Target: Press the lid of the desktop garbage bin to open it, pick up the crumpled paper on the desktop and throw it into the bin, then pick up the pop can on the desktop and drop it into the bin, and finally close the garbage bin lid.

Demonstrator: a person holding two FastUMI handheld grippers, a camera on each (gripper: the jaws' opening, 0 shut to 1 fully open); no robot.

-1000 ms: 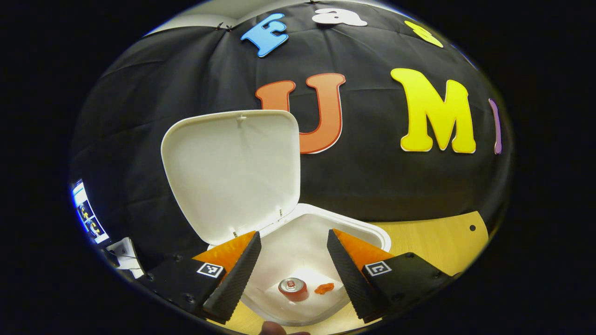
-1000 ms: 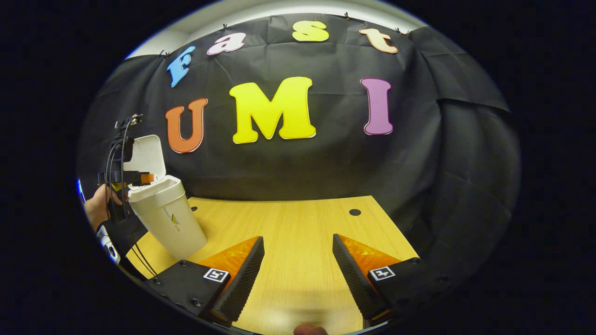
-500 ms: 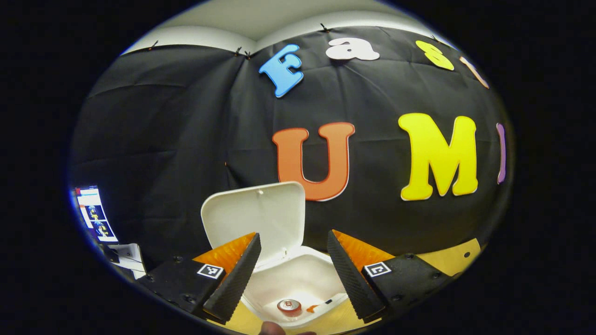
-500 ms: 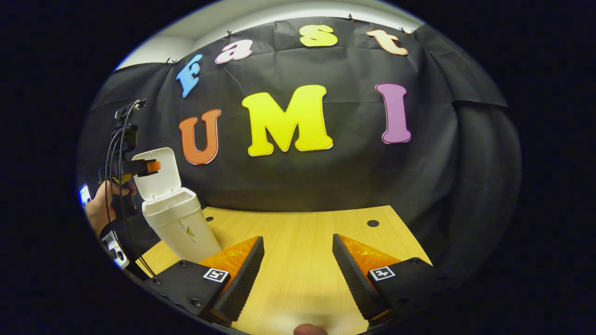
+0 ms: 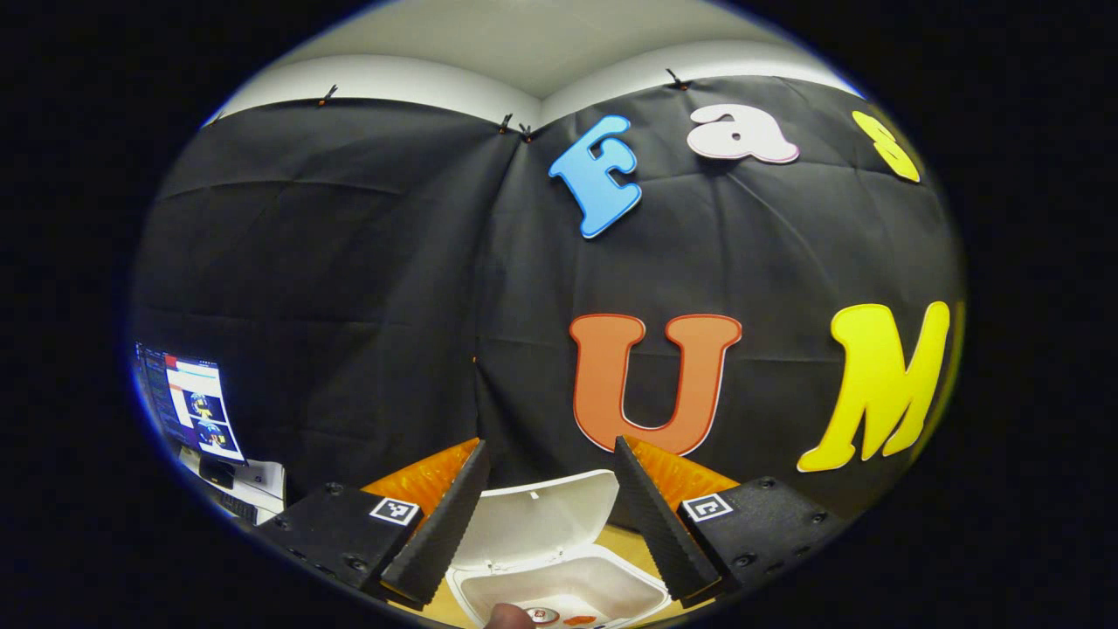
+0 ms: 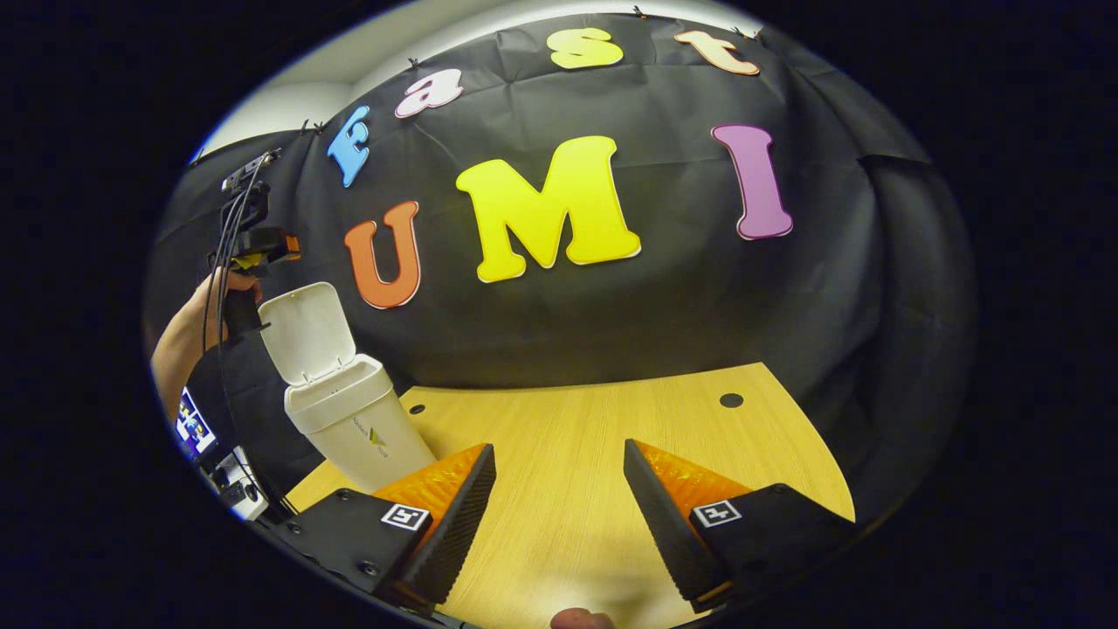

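The white bin (image 6: 362, 428) stands at the table's back left with its lid (image 6: 307, 334) hinged up. In the left gripper view I look down past the raised lid (image 5: 534, 517) into the bin (image 5: 611, 587); the pop can (image 5: 542, 615) and an orange crumpled paper (image 5: 577, 620) lie on its bottom. My left gripper (image 5: 548, 450) hangs open and empty high above the bin. From the right gripper view that left gripper (image 6: 266, 246), held by a hand, is above the lid's top edge. My right gripper (image 6: 559, 452) is open and empty over the table.
The wooden table (image 6: 603, 437) has two small round holes (image 6: 731, 400) near its back edge. A lit monitor (image 5: 194, 406) and some equipment sit beyond the table's left side. The black cloth wall closes the back and right.
My left gripper has risen well above the bin, which has sunk to the bottom of its view. The right gripper shifted slightly. The lid stays up.
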